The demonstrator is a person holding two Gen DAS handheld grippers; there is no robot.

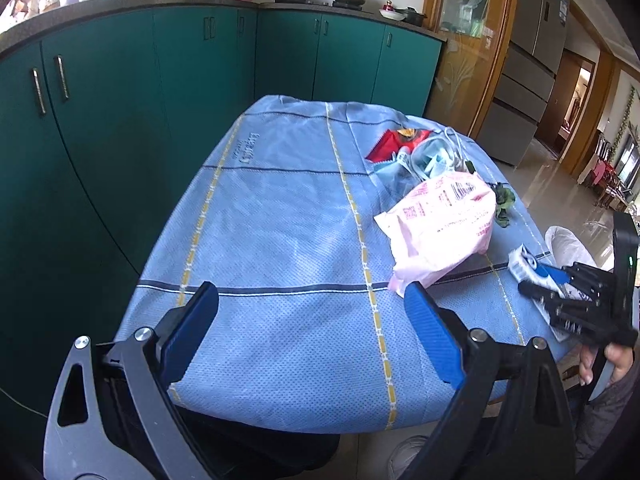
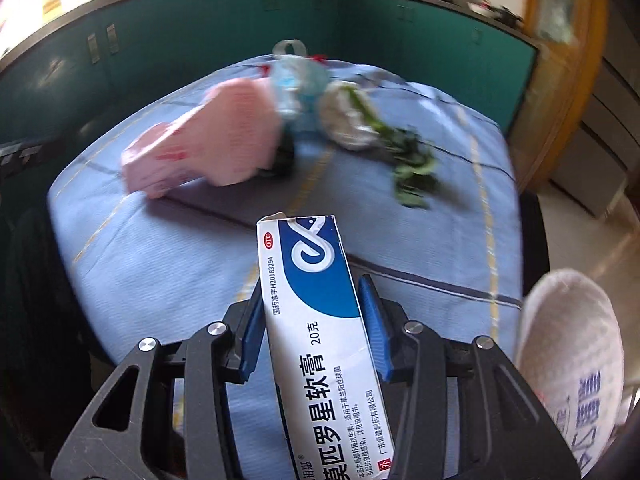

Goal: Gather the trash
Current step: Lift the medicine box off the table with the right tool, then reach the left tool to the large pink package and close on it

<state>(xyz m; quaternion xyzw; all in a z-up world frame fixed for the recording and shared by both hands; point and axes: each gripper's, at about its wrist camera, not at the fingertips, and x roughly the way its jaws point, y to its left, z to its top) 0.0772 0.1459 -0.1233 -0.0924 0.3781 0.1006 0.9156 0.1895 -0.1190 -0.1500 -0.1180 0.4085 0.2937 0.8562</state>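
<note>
Currently, item 1: ointment box (image 2: pixel 316 320), centre-bottom of right wrist view, pinched lengthwise by right gripper (image 2: pixel 314 320), lifted off desk (image 2: pixel 160 264), presumably en route to white plastic bag (image 2: pixel 572 344) at lower right; bag contents not visible. Item 2: left gripper (image 1: pixel 312 332), bottom of left view, spread, holding nothing, hovering over cloth. Items 3–5, upper centre, uncollected: pink packet (image 2: pixel 208 148), greens w/ paper (image 2: pixel 376 132), clear wrapper pile (image 2: pixel 296 80). No other container seen.

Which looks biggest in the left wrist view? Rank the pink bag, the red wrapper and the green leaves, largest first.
1. pink bag, clearly largest, though it lies nearer the camera.
2. red wrapper, partly covered by other trash.
3. green leaves, partly hidden behind the bag, so 2 and 3 are unsure.
</note>
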